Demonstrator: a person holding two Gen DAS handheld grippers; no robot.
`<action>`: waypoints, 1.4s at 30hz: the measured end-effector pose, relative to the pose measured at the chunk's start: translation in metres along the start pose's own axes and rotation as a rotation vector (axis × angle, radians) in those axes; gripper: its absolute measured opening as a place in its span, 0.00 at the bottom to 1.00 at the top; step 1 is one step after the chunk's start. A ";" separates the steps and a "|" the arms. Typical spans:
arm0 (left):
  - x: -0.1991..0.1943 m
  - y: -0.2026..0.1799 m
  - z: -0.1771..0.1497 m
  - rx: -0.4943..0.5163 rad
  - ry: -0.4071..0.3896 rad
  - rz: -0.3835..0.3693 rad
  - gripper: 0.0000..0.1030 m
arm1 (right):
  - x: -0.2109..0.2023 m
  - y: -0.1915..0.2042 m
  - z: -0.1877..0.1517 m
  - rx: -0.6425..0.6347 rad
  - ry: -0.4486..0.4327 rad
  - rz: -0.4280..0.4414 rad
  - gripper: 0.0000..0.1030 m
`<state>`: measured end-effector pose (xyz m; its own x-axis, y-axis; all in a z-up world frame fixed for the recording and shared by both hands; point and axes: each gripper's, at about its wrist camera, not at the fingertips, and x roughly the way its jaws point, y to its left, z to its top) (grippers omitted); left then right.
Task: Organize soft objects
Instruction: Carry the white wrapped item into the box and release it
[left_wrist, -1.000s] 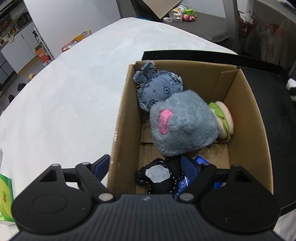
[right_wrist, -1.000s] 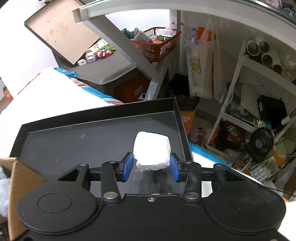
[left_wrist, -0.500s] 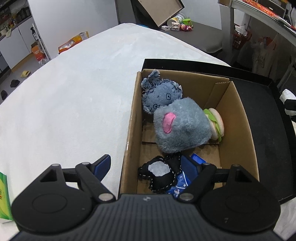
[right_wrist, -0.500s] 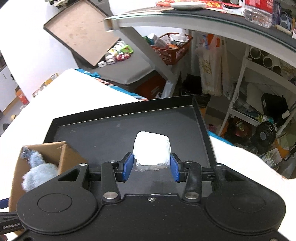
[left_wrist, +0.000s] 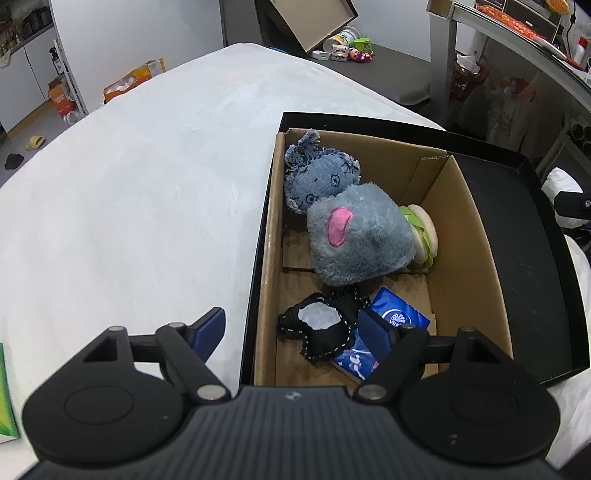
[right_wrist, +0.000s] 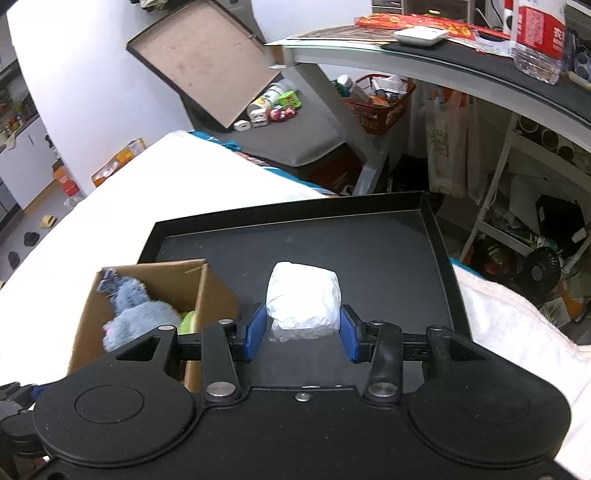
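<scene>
Two claws are at work, and only one carries anything. The right claw (right_wrist: 302, 328) is clamped, pads pressed on both sides, on a white crumpled soft bundle (right_wrist: 303, 301), held over the bare floor of the black tray (right_wrist: 369, 251). The left claw (left_wrist: 291, 328) hangs above the near end of the cardboard box (left_wrist: 476, 236); its jaws are closing a little yet grip nothing, one finger outside the box's left wall and the other over the box's contents.

Nearest in the box lie a black stitched pouch (left_wrist: 321, 325) and blue tissue packs (left_wrist: 400, 315). Behind them sits a grey plush with a pink patch (left_wrist: 358, 236), touching a toy burger (left_wrist: 424, 236) on its right, and a denim stuffed toy (left_wrist: 321, 177) fills the far left corner. The box stands in the tray, which rests on a white-covered bed (left_wrist: 129, 192).

The step in hand appears to be carrying the bundle to the box. Doing it well likely means bringing it across above the box's right wall, lowering it into the free strip beside the burger, and releasing only once it is below the rim. The left claw would do best to stay clear of that side.
</scene>
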<state>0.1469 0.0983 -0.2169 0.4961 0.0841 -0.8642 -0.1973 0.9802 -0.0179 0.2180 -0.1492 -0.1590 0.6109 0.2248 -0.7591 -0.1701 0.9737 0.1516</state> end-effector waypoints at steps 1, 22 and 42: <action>0.000 0.001 -0.001 -0.002 -0.001 -0.003 0.76 | -0.002 0.003 -0.001 -0.005 0.000 0.004 0.41; -0.005 0.023 -0.009 -0.029 -0.006 -0.076 0.60 | -0.017 0.074 -0.021 -0.117 0.025 0.070 0.41; -0.002 0.037 -0.021 -0.060 0.015 -0.131 0.14 | -0.006 0.118 -0.039 -0.184 0.094 0.092 0.42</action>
<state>0.1208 0.1302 -0.2270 0.5086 -0.0474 -0.8597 -0.1821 0.9700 -0.1612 0.1638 -0.0373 -0.1612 0.5133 0.2995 -0.8042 -0.3650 0.9243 0.1113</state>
